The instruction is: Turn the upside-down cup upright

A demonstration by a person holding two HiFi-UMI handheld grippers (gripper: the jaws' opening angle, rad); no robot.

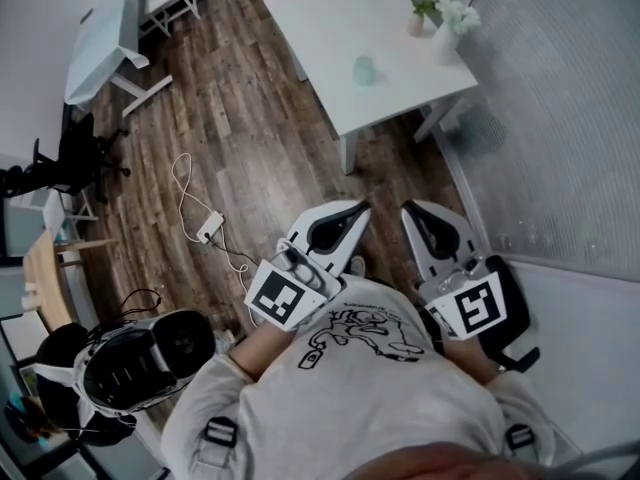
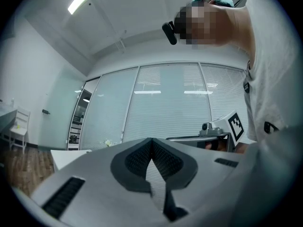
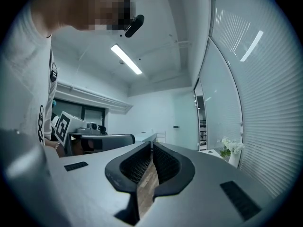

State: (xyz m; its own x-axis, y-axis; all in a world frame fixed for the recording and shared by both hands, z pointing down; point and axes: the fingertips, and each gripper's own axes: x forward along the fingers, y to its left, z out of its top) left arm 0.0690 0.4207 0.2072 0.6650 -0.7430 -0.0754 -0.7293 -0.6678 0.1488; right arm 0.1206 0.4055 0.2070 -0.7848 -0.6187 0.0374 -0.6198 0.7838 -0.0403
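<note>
My left claw and right claw are closed, empty. Cup on table: too small to judge orientation.

The floor is dark wood plank, matt and grainy. The white surface looks smooth and matt, the cup pale and translucent. The left claw and right claw are matt grey plastic with ribbed dark pads.

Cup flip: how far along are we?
Nothing looks done. The small pale teal cup sits untouched on the white table, too small to tell which way up. In hand: nothing. The left gripper and right gripper are shut and empty, held by the person's white shirt, well short of the table. Left: approach, grasp, turn it upright.
</note>
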